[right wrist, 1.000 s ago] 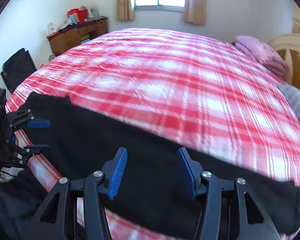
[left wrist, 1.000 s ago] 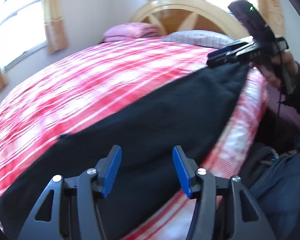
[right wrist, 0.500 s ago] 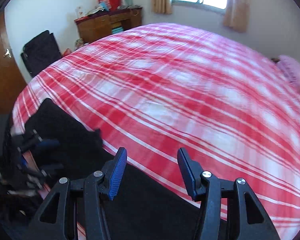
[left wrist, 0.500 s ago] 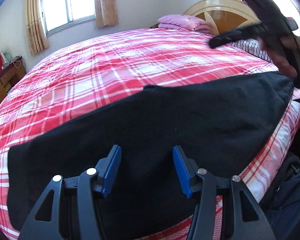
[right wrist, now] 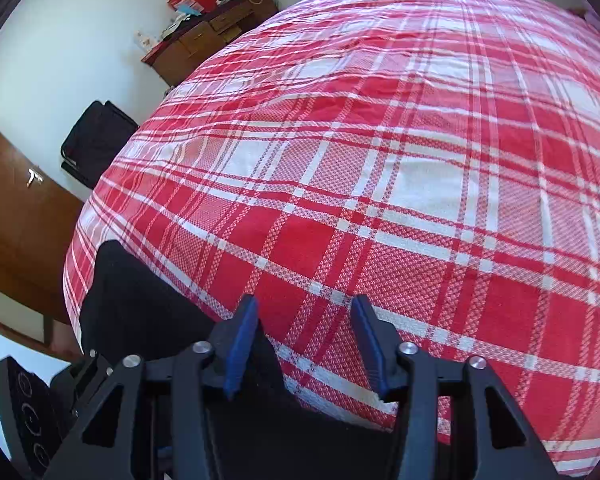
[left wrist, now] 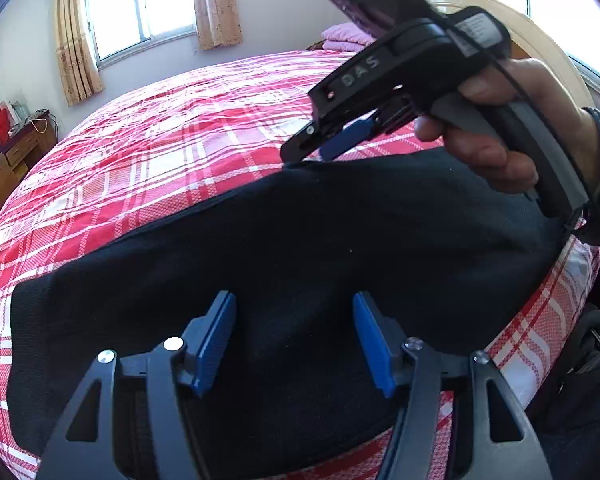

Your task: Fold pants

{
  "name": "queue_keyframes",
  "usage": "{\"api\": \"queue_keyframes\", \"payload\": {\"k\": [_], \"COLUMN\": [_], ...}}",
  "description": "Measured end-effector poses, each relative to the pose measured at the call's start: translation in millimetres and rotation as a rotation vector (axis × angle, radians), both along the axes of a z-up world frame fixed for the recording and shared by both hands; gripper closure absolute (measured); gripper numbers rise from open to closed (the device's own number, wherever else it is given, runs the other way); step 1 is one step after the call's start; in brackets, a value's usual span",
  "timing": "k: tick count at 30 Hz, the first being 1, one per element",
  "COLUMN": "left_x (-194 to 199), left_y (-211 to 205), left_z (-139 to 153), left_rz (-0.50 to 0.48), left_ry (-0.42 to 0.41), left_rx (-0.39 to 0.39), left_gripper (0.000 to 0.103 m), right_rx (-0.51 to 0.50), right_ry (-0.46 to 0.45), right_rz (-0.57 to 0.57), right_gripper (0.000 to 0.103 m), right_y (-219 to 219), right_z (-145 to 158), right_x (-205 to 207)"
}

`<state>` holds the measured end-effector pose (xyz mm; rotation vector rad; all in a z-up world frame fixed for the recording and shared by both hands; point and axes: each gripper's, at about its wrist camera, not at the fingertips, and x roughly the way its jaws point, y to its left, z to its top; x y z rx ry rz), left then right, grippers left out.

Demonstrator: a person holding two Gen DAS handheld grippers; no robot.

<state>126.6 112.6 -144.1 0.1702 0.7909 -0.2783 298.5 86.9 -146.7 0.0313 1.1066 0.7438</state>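
Note:
Black pants lie flat along the near edge of a red and white plaid bed. My left gripper is open and empty, hovering over the middle of the pants. The right gripper shows in the left wrist view, held in a hand just above the far edge of the pants near their right end. In the right wrist view my right gripper is open and empty above the bedspread, with the pants at lower left and under the fingers.
A wooden dresser with clutter stands by the far wall. A black bag leans beside the bed. A brown door is at left. Pink folded bedding and a headboard are at the bed's head. Windows with curtains sit behind.
The right gripper has swung from the pants' right end toward their middle, over the far edge. My left wrist view has come closer to the pants. Both stay open.

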Motion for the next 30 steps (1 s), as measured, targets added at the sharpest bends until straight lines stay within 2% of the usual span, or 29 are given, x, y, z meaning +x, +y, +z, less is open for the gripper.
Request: {"api": "queue_keyframes", "payload": {"k": [3,10,11,12,13,15,24,27,29,30], "left_x": [0,0,0,0,0,0,-1,-1,-1,-1], "left_y": [0,0,0,0,0,0,1,2,2,3], "left_z": [-1,-2,-2,-2,-2,-2,-1,-1,-1,-2], "left_rz": [0.003,0.002,0.002,0.001,-0.001,-0.002,-0.004,-0.005,-0.008,-0.010], "left_ry": [-0.002,-0.006,-0.007,-0.007,-0.007,-0.007,-0.008,-0.007,-0.005,-0.006], "left_rx": [0.005,0.014,0.014,0.014,0.014,0.012,0.014,0.012,0.010,0.009], "left_gripper": [0.037,0.036,0.036,0.036,0.036,0.036,0.035,0.035,0.034,0.034], "right_rx": [0.021,0.059,0.055,0.048,0.045,0.041,0.071,0.033,0.024,0.021], "right_ry": [0.022,0.047,0.051,0.052,0.045,0.023,-0.107,-0.104,-0.062,-0.051], "right_rz": [-0.002,0.028,0.029,0.039,0.042,0.053,0.014,0.027,0.013,0.004], "right_gripper": [0.068,0.071,0.077,0.094,0.100,0.103,0.103,0.103,0.102,0.097], "right_y": [-1,6,8,10,11,14,14,19,16,14], "right_z": [0,0,-1,-3,-3,0,38,34,27,24], "right_x": [1,-3,-3,-4,-6,-11,-18,-16,-10,-9]}}
